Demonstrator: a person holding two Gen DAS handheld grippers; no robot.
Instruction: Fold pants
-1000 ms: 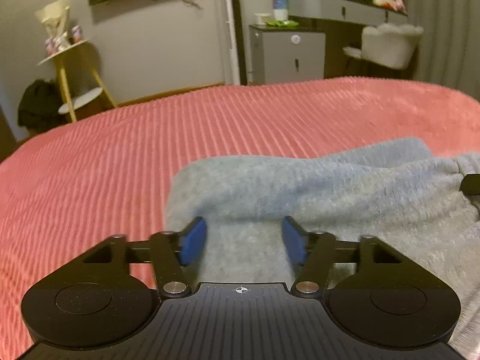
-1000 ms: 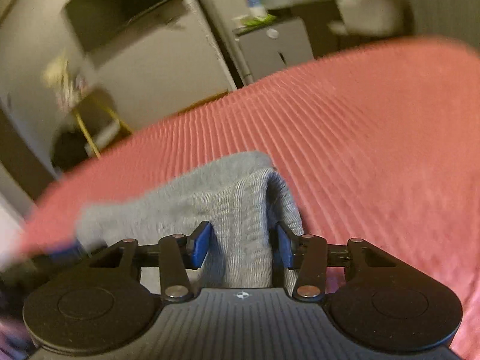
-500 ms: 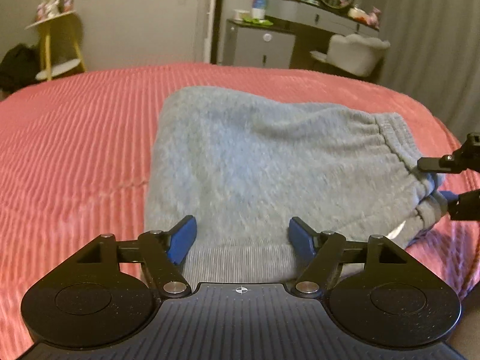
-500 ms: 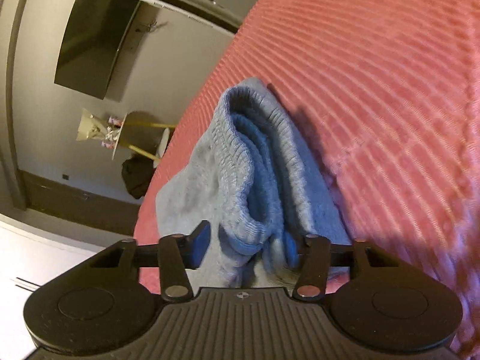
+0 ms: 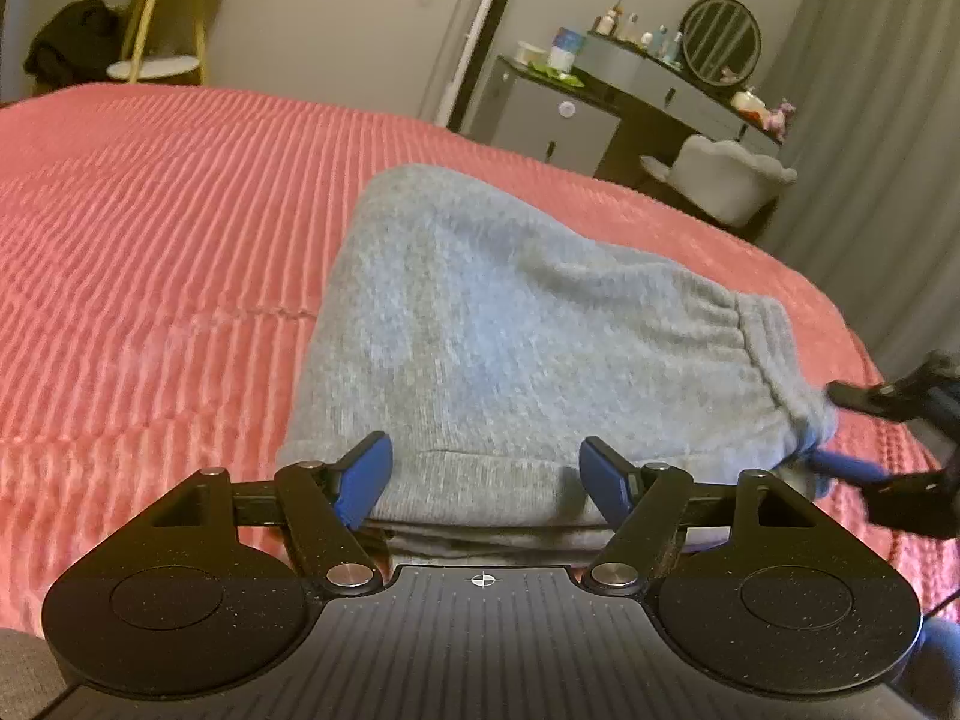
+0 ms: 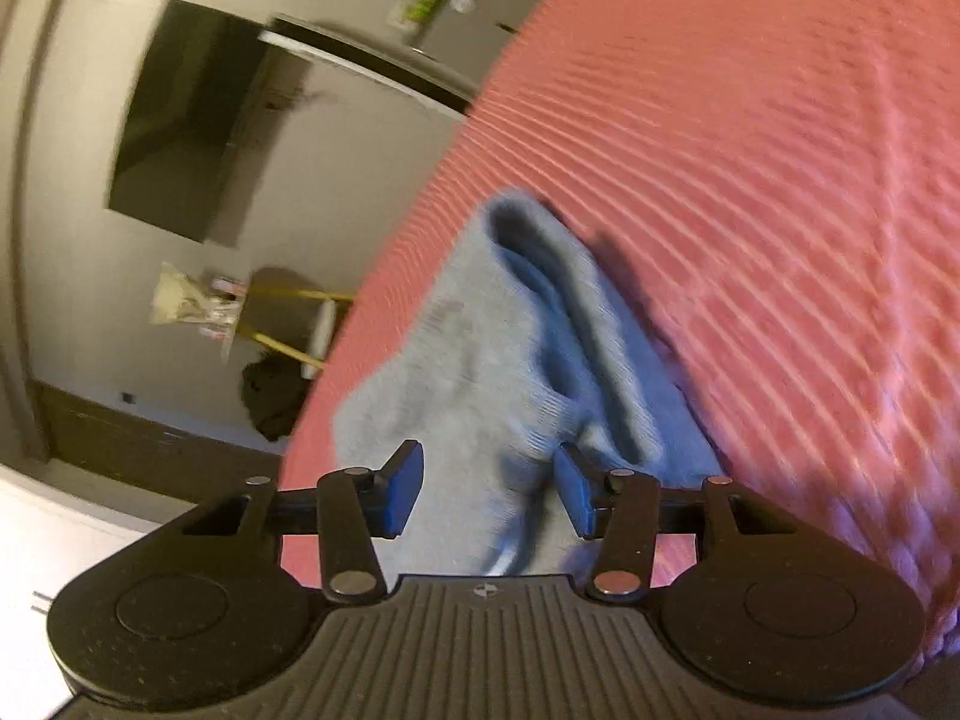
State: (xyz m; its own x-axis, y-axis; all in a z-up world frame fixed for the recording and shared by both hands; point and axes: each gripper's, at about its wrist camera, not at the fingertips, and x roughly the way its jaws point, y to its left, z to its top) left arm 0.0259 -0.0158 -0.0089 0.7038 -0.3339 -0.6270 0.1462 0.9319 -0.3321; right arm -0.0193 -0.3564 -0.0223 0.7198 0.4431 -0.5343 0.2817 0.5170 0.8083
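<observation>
Grey sweatpants [image 5: 510, 312] lie folded on the pink ribbed bedspread [image 5: 150, 240]. Their cuff edge is nearest the left wrist camera and the gathered waistband is at the right. My left gripper [image 5: 486, 474] hovers open over the cuff edge, its blue pads wide apart and off the cloth. My right gripper [image 5: 840, 432] comes in from the right edge with the waistband corner bunched between its fingers. In the right wrist view the pants [image 6: 480, 360] run away from the right gripper [image 6: 486, 492], and the waistband ridge rests against the right-hand pad.
The bedspread [image 6: 750, 180] spreads wide to the left of and behind the pants. Past the far edge stand a grey dresser [image 5: 552, 114], a white fluffy chair [image 5: 726, 180] and a yellow stand [image 5: 156, 60]. A dark screen [image 6: 180, 120] hangs on the wall.
The left pads have spread wider and let go of the cloth, and the pants now lie flat and folded. The right gripper has rolled with the waistband still between its pads.
</observation>
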